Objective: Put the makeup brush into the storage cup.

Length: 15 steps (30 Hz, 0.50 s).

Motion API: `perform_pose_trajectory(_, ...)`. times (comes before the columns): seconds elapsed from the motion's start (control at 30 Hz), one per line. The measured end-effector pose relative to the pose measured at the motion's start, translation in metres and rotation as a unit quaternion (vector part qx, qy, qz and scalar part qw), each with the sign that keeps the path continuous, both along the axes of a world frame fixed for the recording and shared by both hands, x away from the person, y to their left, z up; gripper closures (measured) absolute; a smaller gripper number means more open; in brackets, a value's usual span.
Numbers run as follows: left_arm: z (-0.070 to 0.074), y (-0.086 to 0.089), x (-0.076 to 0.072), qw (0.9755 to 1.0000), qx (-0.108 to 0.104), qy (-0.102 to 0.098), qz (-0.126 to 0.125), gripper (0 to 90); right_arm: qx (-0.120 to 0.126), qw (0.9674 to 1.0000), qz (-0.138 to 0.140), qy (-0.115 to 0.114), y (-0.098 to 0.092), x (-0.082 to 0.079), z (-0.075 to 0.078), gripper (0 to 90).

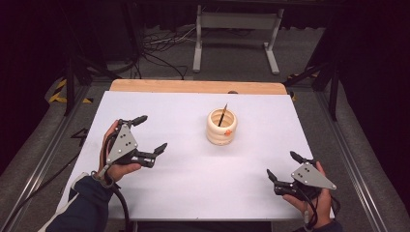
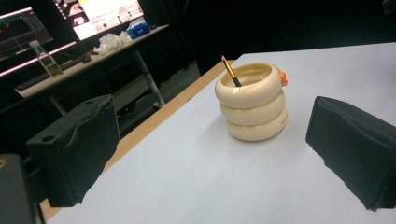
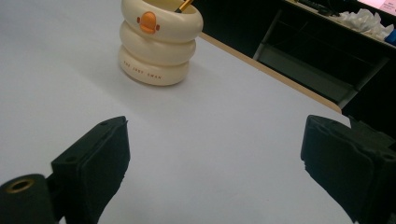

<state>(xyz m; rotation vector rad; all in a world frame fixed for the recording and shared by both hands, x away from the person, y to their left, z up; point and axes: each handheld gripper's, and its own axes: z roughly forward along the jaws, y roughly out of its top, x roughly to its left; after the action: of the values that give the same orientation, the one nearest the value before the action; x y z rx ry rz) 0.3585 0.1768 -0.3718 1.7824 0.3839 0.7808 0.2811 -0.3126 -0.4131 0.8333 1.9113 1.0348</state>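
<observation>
Both grippers, left (image 1: 150, 133) and right (image 1: 282, 166), rest spread and empty near the table's front corners, while the cream holder (image 1: 222, 126) with its pencil (image 1: 223, 115) stands mid-table, likely awaiting a first reach.

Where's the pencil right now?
In the high view the pencil stands tilted inside the cream ringed holder, mid-table toward the far edge, between both open grippers.

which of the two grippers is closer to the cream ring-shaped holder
The left gripper. It sits beside the cream holder at about its depth on the table, while the right gripper is down near the front edge.
</observation>
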Motion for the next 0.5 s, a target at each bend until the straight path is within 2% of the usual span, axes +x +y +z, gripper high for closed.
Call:
perform_pose_trajectory(0.23, -0.008, 0.007, -0.002, 0.9999, 0.012, 0.005, 0.009, 3.8, 0.000, 1.0000, -0.001, 0.000, 0.000, 0.000, 0.000, 8.6)
perform_pose_trajectory(0.3, -0.010, 0.010, -0.003, 0.9997, 0.016, 0.012, 0.011, 3.7, 0.000, 1.0000, -0.001, 0.000, 0.000, 0.000, 0.000, 8.6)
perform_pose_trajectory(0.37, -0.010, 0.014, -0.005, 0.9998, 0.011, 0.013, 0.013, 3.5, 0.000, 1.0000, -0.001, 0.000, 0.000, 0.000, 0.000, 8.6)
perform_pose_trajectory(0.5, -0.013, 0.020, -0.007, 0.9996, 0.014, 0.014, 0.018, 3.8, -0.001, 1.0000, 0.001, 0.000, 0.000, 0.000, 0.000, 8.6)
